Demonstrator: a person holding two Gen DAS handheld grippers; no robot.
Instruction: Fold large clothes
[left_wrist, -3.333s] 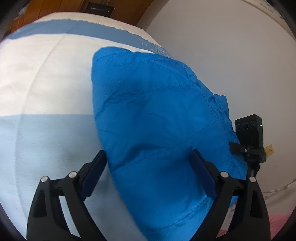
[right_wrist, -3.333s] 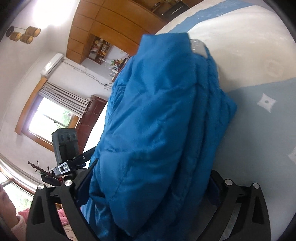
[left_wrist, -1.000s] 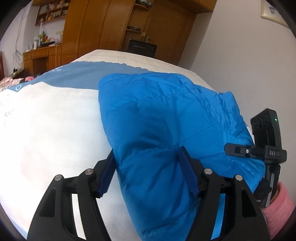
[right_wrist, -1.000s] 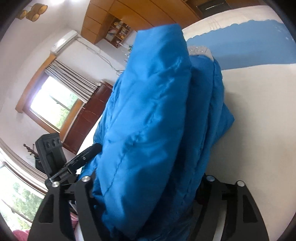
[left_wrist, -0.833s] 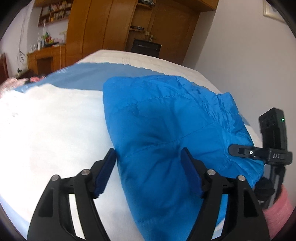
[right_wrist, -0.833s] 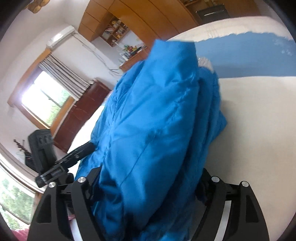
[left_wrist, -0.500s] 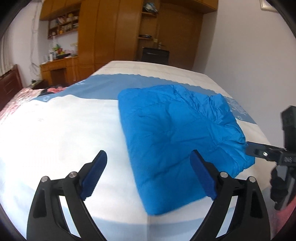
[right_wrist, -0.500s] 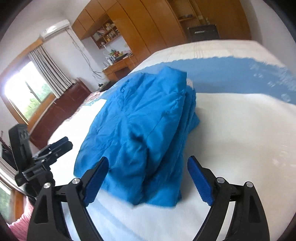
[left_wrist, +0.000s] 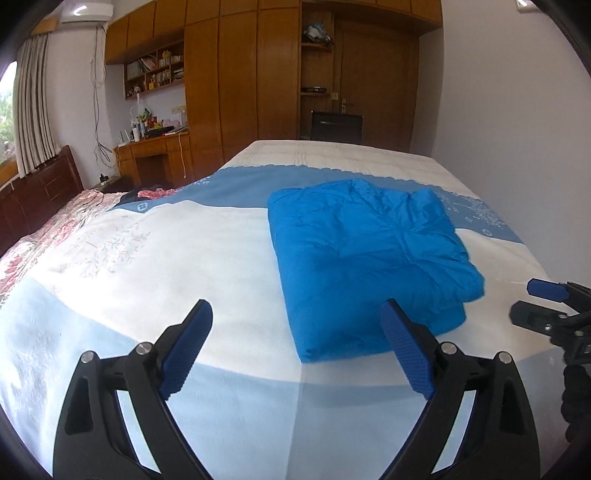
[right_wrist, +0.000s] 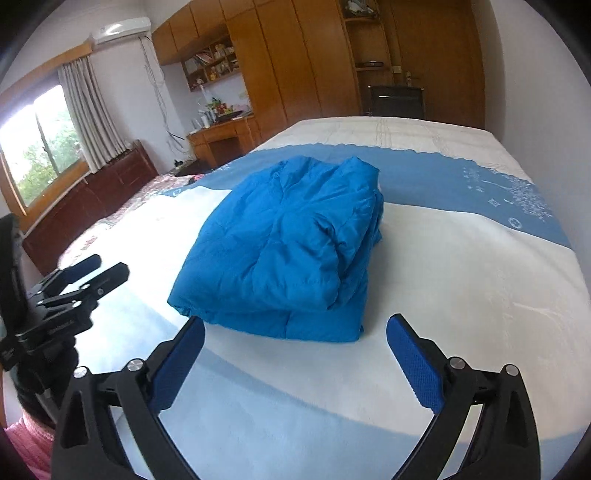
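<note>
Your left gripper (left_wrist: 295, 347) tilts down over the bed (left_wrist: 147, 258), jaws wide and empty; the folded blue jacket (left_wrist: 369, 258) lies ahead of its right finger, untouched. Your right gripper (right_wrist: 295, 354) tilts down too, jaws opening with nothing between them, the jacket (right_wrist: 288, 251) just beyond its fingertips, lying flat on the bed

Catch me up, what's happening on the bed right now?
A person is folding with two handheld grippers. The bright blue padded jacket lies folded in a compact bundle on the white and blue bedspread. The left gripper is open, the right gripper's jaws are opening, and both are empty, clear of the jacket. The fold looks finished.
</note>
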